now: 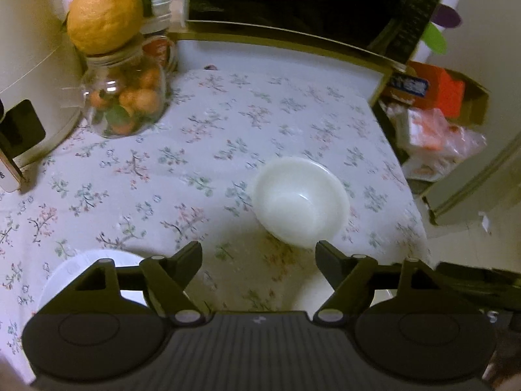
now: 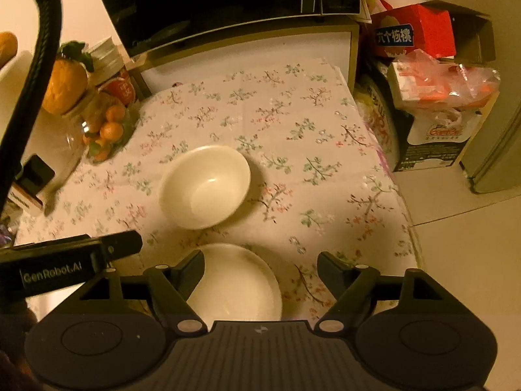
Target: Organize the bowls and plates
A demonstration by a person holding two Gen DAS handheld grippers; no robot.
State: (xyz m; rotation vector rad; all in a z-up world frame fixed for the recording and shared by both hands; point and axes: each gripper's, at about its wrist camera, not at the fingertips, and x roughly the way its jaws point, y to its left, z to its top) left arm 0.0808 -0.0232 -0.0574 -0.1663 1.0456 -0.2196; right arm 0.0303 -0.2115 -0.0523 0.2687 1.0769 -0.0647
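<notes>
Two grippers hang over a floral tablecloth (image 1: 202, 137), both with jaws spread wide and nothing between them. In the left wrist view the left gripper (image 1: 257, 254) has only cloth in its gap; the white bowl (image 1: 301, 200) sits upright on the cloth at about one o'clock from the fingertips, its near rim close to the right fingertip but apart from it. A white plate (image 1: 62, 277) shows at eight o'clock, most of it covered by the gripper's left finger and body, so its full outline cannot be made out.

In the right wrist view the right gripper (image 2: 260, 262) is likewise released. The same bowl lies at eleven o'clock from its tips, and a second white plate (image 2: 241, 280) lies just below them, its near half cut off by the gripper body and its left edge behind the left finger. At nine o'clock the other gripper's black housing enters the picture, only partly visible.

At the back, a dark microwave (image 2: 228, 3) on a shelf is cropped by the top edge. At ten o'clock stands a glass jar (image 1: 125, 97) of small oranges with a large yellow fruit (image 1: 104, 13) on its mouth; the things behind it are blurred. A red box (image 2: 420, 29) and plastic-wrapped packets sit beyond the table's right edge.
</notes>
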